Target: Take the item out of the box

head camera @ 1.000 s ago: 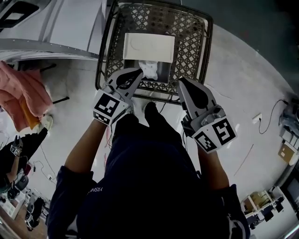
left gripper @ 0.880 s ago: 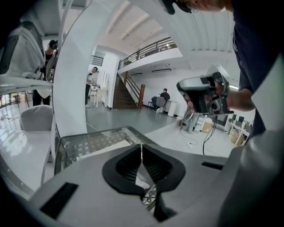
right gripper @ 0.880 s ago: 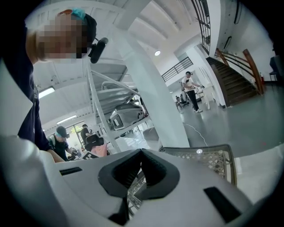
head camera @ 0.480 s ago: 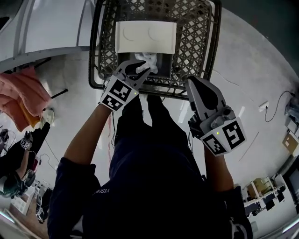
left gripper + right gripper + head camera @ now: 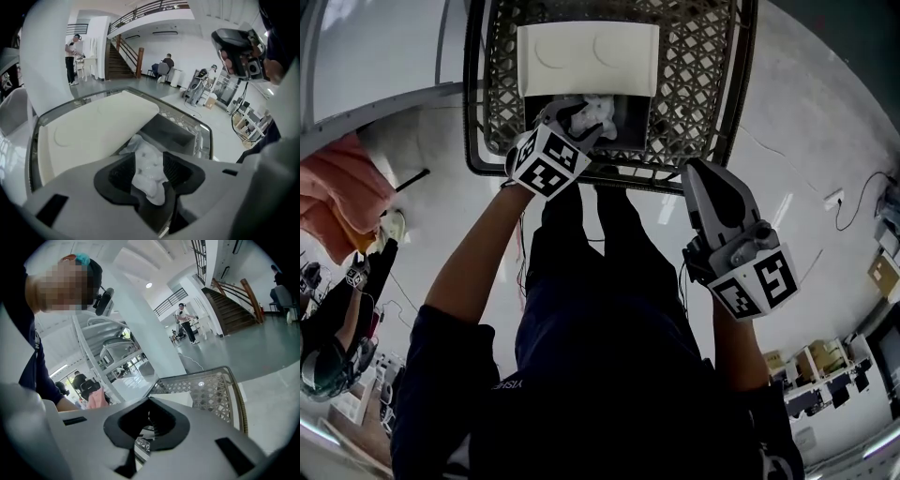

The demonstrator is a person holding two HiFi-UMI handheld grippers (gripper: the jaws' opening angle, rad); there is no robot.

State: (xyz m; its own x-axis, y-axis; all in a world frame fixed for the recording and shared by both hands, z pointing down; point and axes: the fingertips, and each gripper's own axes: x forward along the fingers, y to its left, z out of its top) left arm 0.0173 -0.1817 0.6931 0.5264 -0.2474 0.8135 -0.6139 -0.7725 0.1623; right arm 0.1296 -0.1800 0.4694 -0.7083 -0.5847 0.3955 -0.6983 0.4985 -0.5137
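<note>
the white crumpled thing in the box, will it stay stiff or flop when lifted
Probably floppy: the white item looks crumpled and bunched where the left hand-held gripper pinches it. Likely light, being thin and loosely bunched. Its glossy wrinkles hint at film, maybe slippery.

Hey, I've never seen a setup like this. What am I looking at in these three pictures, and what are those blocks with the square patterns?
A person holds a two-jaw gripper in each hand, and the patterned cubes are parts of those grippers. The head view comes from a camera on the person's head, looking down. The other two views come from cameras riding on each gripper, looking along its jaws. Below is a wire basket holding a box with its white lid open. The left gripper is shut on a crumpled white item at the box's opening. The right gripper hangs outside the basket, looks shut, and holds nothing.
</note>
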